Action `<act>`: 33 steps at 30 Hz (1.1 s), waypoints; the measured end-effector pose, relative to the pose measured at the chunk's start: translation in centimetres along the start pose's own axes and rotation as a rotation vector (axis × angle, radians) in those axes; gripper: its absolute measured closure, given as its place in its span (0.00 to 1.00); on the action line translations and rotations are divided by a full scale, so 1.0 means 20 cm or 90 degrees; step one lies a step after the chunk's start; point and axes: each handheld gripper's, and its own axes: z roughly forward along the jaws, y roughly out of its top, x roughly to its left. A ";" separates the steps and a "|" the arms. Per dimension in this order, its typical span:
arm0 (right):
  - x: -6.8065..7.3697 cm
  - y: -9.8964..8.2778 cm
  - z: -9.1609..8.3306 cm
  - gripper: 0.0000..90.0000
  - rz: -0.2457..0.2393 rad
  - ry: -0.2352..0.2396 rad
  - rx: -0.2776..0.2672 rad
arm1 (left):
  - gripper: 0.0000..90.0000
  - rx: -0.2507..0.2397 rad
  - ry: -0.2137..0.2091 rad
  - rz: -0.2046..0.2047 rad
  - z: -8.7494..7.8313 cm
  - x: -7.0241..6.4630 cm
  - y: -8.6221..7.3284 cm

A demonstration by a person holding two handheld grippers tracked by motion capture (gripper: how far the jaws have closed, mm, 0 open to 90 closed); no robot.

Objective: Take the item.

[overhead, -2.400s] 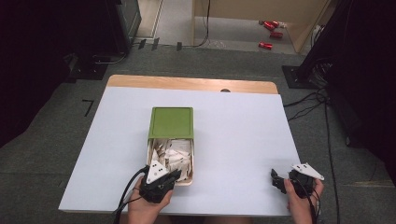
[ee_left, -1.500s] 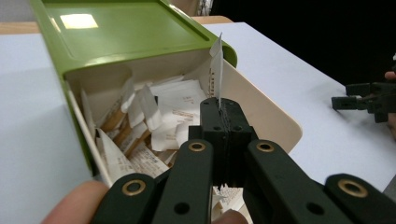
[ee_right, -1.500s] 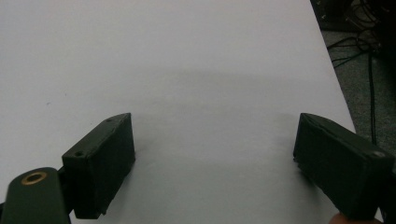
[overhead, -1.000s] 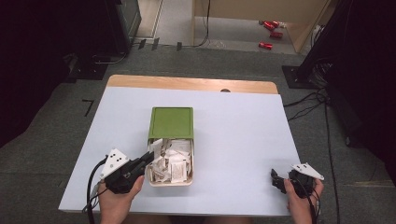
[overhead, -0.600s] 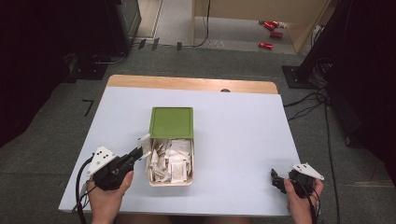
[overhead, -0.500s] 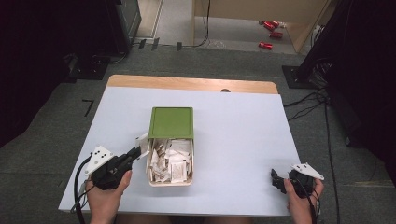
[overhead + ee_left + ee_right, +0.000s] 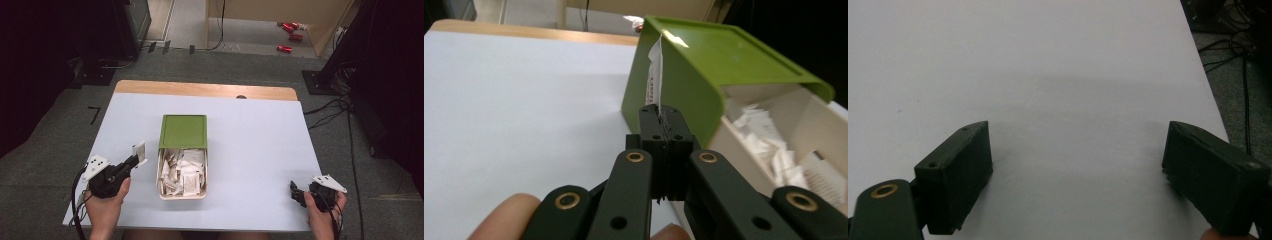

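A cream box (image 7: 161,186) with a green sliding lid (image 7: 183,131) pushed half back sits mid-table, holding several white paper sachets (image 7: 186,170). My left gripper (image 7: 134,159) is just left of the box, shut on one white sachet (image 7: 139,151) that stands up from its jaws. In the left gripper view the sachet (image 7: 654,75) rises edge-on from the closed jaws (image 7: 663,111), in front of the green lid (image 7: 724,55). My right gripper (image 7: 296,194) rests open near the table's front right corner; its jaws (image 7: 1075,175) stand wide apart over bare table.
The white table (image 7: 250,145) has a wooden strip (image 7: 200,90) along its far edge. Cables (image 7: 330,112) lie on the floor to the right, red objects (image 7: 289,31) lie on the floor beyond, and dark equipment stands at far left.
My left gripper has drawn out of the box to the left, carrying one sachet, and moved further left and slightly away. The right gripper has stayed put.
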 end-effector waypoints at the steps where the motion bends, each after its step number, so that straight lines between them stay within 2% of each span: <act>1: 0.00 0.00 0.00 0.13 0.000 0.000 0.000 | 1.00 0.000 0.000 0.000 0.00 0.00 0.00; 4: 0.00 0.00 0.00 0.13 0.000 0.000 0.000 | 1.00 0.006 0.023 0.001 0.03 0.04 -0.04; 10: 0.00 0.00 0.00 0.13 -0.001 0.000 -0.001 | 1.00 0.019 0.032 -0.005 0.07 0.08 -0.09; 15: 0.00 0.00 0.00 0.13 0.000 0.000 0.000 | 1.00 0.048 0.039 -0.014 0.12 0.13 -0.14; 22: 0.00 0.00 0.00 0.13 0.000 0.000 0.000 | 1.00 0.075 0.036 -0.024 0.17 0.17 -0.18; 24: 0.00 0.00 0.00 0.13 -0.001 0.000 0.000 | 1.00 0.088 0.051 -0.020 0.18 0.18 -0.19; 26: 0.00 0.00 0.00 0.13 0.000 0.000 0.000 | 0.99 0.090 0.053 -0.021 0.19 0.19 -0.19; 28: 0.00 0.00 0.00 0.13 -0.001 0.000 -0.001 | 0.97 0.091 0.058 -0.023 0.19 0.19 -0.20; 33: 0.00 0.00 0.00 0.13 -0.001 0.000 0.000 | 0.89 0.093 0.092 -0.011 0.19 0.20 -0.20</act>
